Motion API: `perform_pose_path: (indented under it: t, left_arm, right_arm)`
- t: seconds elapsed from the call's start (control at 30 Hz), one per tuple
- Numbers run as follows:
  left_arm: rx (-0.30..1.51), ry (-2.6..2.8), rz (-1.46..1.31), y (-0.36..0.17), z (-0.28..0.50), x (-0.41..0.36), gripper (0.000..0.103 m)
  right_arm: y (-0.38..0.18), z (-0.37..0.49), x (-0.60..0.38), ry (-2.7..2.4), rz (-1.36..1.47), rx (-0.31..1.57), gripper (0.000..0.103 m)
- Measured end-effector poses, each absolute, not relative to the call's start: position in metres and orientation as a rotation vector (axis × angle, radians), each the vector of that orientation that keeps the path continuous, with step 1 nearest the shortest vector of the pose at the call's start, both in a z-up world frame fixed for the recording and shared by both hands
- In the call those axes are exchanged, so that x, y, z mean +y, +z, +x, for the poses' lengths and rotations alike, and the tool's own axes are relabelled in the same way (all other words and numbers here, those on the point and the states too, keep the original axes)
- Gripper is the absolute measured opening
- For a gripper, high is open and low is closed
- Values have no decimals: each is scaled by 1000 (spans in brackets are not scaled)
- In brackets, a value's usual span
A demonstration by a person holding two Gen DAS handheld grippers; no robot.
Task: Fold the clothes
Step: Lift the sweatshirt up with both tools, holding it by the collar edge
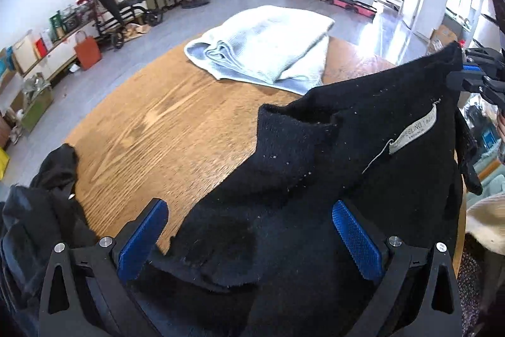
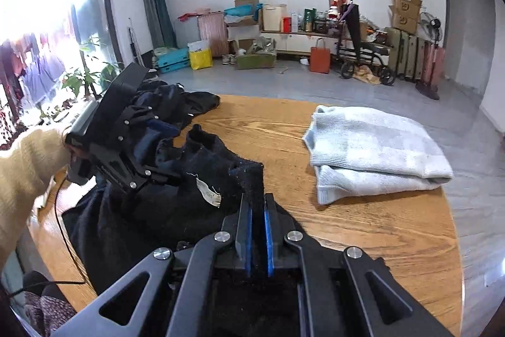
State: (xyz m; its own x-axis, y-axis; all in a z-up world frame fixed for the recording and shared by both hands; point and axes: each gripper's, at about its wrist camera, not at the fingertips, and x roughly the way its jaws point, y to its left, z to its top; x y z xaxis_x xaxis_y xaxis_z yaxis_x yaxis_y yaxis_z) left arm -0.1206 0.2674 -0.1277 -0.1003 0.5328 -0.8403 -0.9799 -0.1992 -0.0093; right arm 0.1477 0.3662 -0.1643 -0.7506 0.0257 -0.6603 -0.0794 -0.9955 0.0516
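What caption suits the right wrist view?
Right gripper clamps a black knit garment over the round wooden table, beside a folded pale blue sweater.

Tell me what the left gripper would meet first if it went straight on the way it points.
The black garment: it already lies between the open left gripper's fingers and fills the path ahead. Beyond it sits the folded towel on the table, though depth is hard to judge.
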Motion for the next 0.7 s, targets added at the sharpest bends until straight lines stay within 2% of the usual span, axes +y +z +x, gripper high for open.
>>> perform_pose_path:
  t: [0.1,0.17,0.2,0.23,0.3,0.33,0.43,0.6,0.7]
  left_arm:
    - [732,1525,-966,-143,-125,281,100]
    - [732,1487,-993,-148,-120,284,89]
    - [730,1468,-998,-150,-117,283,65]
    - [728,1449,-1003,-152,-113,282,32]
    - [723,1411,-1012,-155,-106,279,16]
    - [749,1399,-1012,-157,-100,277,11]
    - [778,1416,-999,-153,-88,268,10]
    - [611,1640,-951,-102,-87,245,10]
    - [597,1773,-985,-72,-67,239,10]
  right_arm:
    - [-166,153,365,2884,-1093,122,7]
    - [-166,155,362,2894,-1103,113,7]
    - [-167,155,359,2899,-1111,105,7]
    - [-168,155,357,2904,-1120,97,7]
    - [-169,155,357,2903,-1126,103,7]
    - [-170,155,356,2903,-1129,106,7]
    - [-172,155,356,2901,-1139,116,7]
    - [-161,155,359,2902,-1092,110,7]
    - [-142,157,360,2917,-1018,70,7]
